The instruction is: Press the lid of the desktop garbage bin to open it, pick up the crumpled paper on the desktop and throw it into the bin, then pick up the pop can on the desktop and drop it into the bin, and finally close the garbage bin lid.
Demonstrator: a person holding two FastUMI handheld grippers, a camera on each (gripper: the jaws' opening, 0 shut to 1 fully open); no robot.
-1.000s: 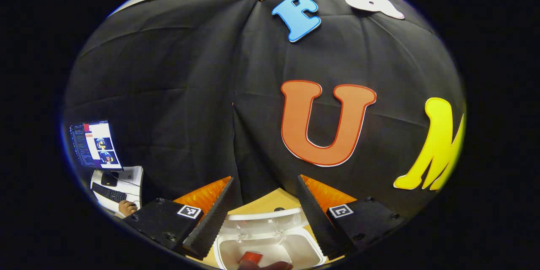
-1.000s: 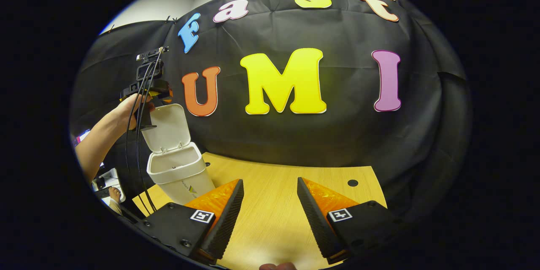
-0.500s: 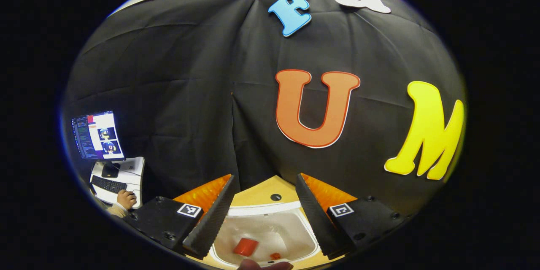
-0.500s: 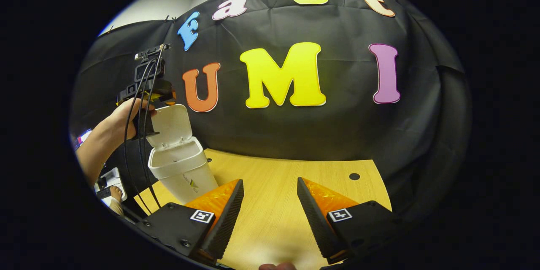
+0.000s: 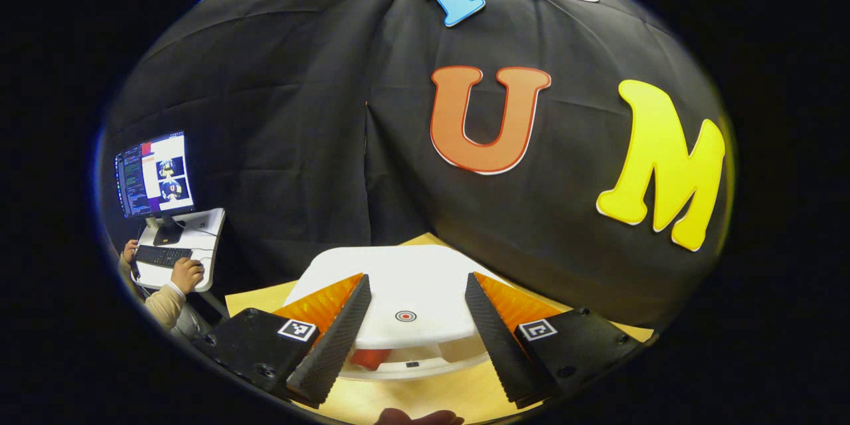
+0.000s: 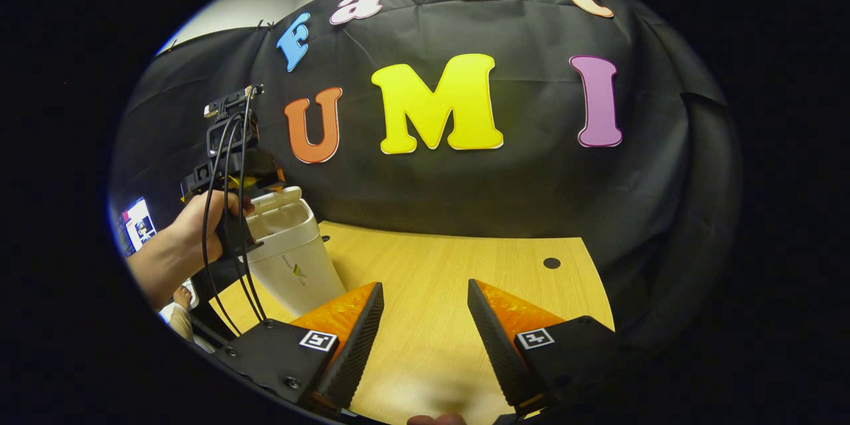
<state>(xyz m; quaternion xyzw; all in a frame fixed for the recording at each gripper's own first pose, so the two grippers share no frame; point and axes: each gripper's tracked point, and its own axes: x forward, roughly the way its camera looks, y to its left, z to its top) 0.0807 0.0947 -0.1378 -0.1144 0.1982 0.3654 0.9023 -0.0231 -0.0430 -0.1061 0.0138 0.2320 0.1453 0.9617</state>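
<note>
White plastic desktop garbage bin (image 6: 292,259) stands near the back-left corner of the light wooden surface (image 6: 451,279), close to the black cloth wall (image 6: 465,192). Its white hinged lid (image 5: 398,279) is tipped most of the way down over the bin mouth, with a narrow gap showing at the near edge; a small red ring mark (image 5: 406,316) sits on the lid top. Through that gap, in the left gripper view, a patch of red (image 5: 370,358) shows inside the bin; cannot tell what object it belongs to. Left tool (image 5: 413,325) hovers directly over the lid, fingers spread wide to either side of the ring mark, holding nothing; whether they touch the lid cannot be told. In the right gripper view, a hand (image 6: 202,229) grips that tool just above the bin. Right tool (image 6: 425,332) is well to the right of the bin, above bare surface, fingers apart and empty. Left of the bin, beyond the surface, a lit monitor (image 5: 154,174) and keyboard (image 5: 163,255) sit on a small white stand, with another person's hand (image 5: 186,273) at the keyboard.
</note>
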